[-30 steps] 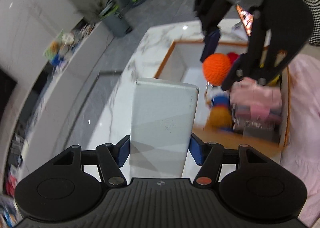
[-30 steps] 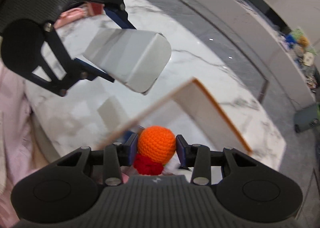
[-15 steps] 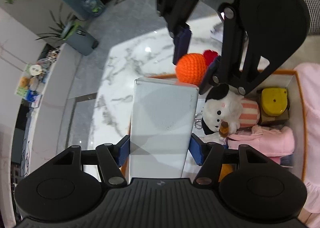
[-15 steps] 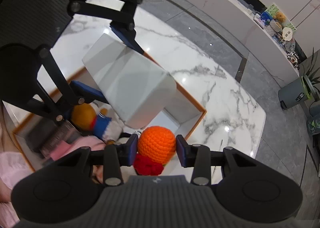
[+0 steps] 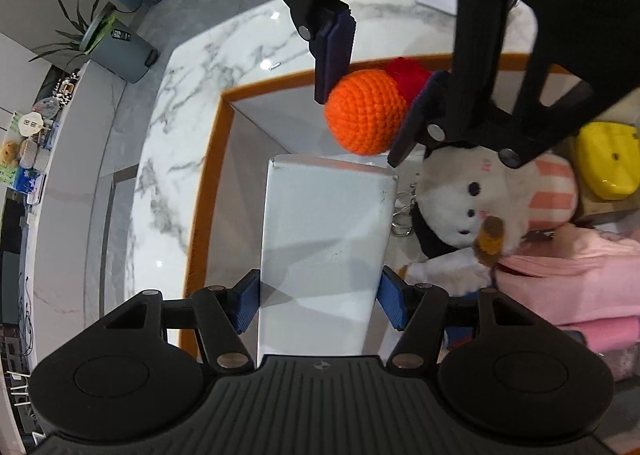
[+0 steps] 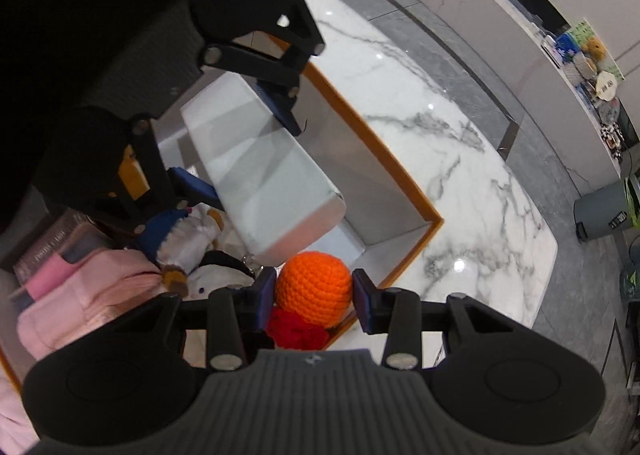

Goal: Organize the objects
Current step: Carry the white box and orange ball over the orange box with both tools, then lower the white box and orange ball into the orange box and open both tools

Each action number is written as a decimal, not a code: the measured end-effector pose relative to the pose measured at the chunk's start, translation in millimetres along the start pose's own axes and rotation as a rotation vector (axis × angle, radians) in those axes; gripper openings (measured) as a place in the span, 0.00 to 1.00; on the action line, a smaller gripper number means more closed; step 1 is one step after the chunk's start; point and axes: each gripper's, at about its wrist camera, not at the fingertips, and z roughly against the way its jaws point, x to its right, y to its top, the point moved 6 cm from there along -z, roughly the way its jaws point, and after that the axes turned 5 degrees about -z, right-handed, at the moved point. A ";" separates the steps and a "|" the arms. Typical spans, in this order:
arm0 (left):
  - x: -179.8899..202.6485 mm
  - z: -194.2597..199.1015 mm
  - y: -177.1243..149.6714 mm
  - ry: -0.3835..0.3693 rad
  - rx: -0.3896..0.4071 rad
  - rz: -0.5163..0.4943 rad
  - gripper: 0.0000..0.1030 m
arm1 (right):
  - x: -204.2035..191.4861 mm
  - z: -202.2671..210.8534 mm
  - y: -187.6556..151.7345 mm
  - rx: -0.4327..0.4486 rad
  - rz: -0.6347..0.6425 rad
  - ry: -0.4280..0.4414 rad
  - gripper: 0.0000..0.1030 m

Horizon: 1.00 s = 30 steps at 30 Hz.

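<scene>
My left gripper [image 5: 318, 305] is shut on a white rectangular box [image 5: 324, 251] and holds it over the empty left end of the orange-rimmed bin [image 5: 208, 175]. My right gripper [image 6: 314, 295] is shut on an orange crocheted ball [image 6: 314, 289] with a red knitted part [image 6: 294, 331] under it. In the left wrist view the ball [image 5: 366, 111] hangs just beyond the box's far end, above the bin. The right wrist view shows the white box [image 6: 260, 175] and the left gripper [image 6: 248, 149] tilted into the bin [image 6: 400, 159].
The bin holds a white snowman plush [image 5: 476, 207], pink cloth [image 5: 572, 279], a yellow case [image 5: 608, 159] and books [image 6: 52, 247]. It stands on a white marble counter [image 6: 460, 175]. The floor drops beyond the counter edge, with a grey waste bin [image 5: 120, 51].
Both grippers have moved over the bin and come down closer to it, still holding their objects. The bin's contents have come into full view.
</scene>
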 end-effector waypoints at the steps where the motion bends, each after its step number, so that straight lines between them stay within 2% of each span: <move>1: -0.5 -2.5 -0.2 -0.004 0.000 0.001 0.70 | -0.4 -2.7 -0.1 -0.003 0.007 0.002 0.42; 13: -5.3 -28.6 -4.1 -0.009 -0.004 0.008 0.70 | 3.4 -28.3 -2.3 -0.019 0.031 0.011 0.42; 17: 1.2 -31.1 -5.8 -0.018 0.013 -0.040 0.70 | 4.5 -32.2 -1.0 -0.016 0.037 -0.003 0.42; 26: 1.5 -35.3 -14.2 -0.076 -0.014 0.005 0.71 | 8.6 -29.9 -1.9 -0.009 0.030 -0.017 0.42; 30: 2.3 -34.7 -17.8 -0.088 -0.062 -0.013 0.71 | 8.8 -28.5 -3.2 -0.011 0.034 -0.026 0.42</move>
